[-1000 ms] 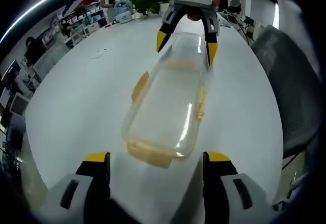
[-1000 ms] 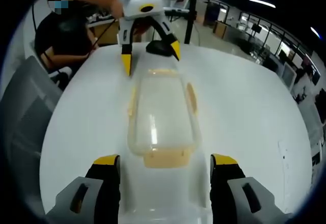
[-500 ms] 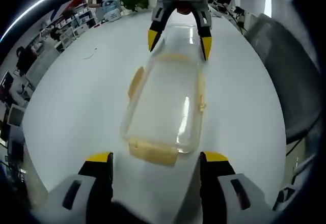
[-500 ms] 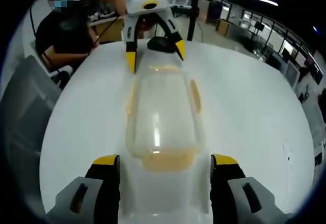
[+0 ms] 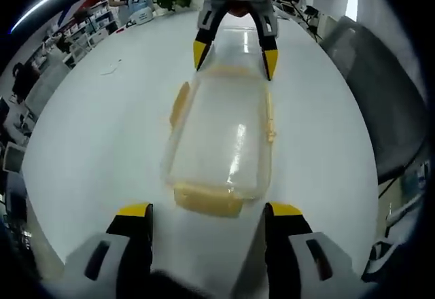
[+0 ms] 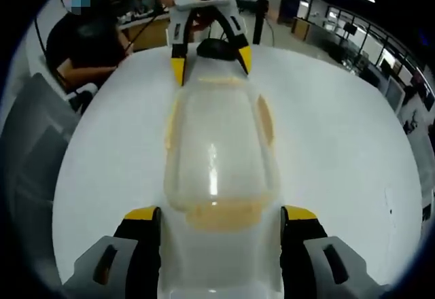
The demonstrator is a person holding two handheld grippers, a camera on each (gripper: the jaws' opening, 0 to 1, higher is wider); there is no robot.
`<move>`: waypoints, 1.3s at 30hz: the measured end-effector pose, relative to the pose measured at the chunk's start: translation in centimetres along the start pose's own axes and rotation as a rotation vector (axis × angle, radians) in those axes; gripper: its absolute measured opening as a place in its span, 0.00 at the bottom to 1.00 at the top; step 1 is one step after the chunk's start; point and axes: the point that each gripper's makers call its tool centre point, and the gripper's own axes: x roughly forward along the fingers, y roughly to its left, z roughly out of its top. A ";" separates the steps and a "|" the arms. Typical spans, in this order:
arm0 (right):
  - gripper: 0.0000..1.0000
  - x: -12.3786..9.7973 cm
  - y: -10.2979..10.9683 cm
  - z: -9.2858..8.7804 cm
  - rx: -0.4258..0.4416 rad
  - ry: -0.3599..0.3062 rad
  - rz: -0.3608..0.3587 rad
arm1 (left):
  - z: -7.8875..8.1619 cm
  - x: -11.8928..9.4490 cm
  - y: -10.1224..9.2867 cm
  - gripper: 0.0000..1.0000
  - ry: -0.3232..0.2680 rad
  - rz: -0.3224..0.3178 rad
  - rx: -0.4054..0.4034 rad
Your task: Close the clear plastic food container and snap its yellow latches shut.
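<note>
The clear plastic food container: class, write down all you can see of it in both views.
The clear plastic food container is long and rounded, see-through with glare on its lid, which sits on top. Yellow latches show at both ends and along both long sides. It lies flat on the white table, lengthways between the two tongs: the left tongs straddle one end, the right tongs the other. Contact is unclear.

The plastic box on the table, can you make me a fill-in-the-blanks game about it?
1. The clear plastic box has latches coloured ____.
2. The box lies on a table that is ____ in colour.
3. The left gripper and the right gripper point at the box from ____ ends.
4. Both grippers have their fingers spread ____.

Missing words: yellow; white; opposite; open
</note>
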 end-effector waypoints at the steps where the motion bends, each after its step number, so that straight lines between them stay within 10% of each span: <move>1: 0.72 0.0 0.0 0.0 0.005 0.000 0.001 | 0.0 0.0 0.0 0.68 0.000 -0.007 0.004; 39: 0.39 -0.1 0.2 -0.5 -0.022 0.031 0.043 | 0.8 0.6 -1.0 0.40 -0.023 -0.147 0.099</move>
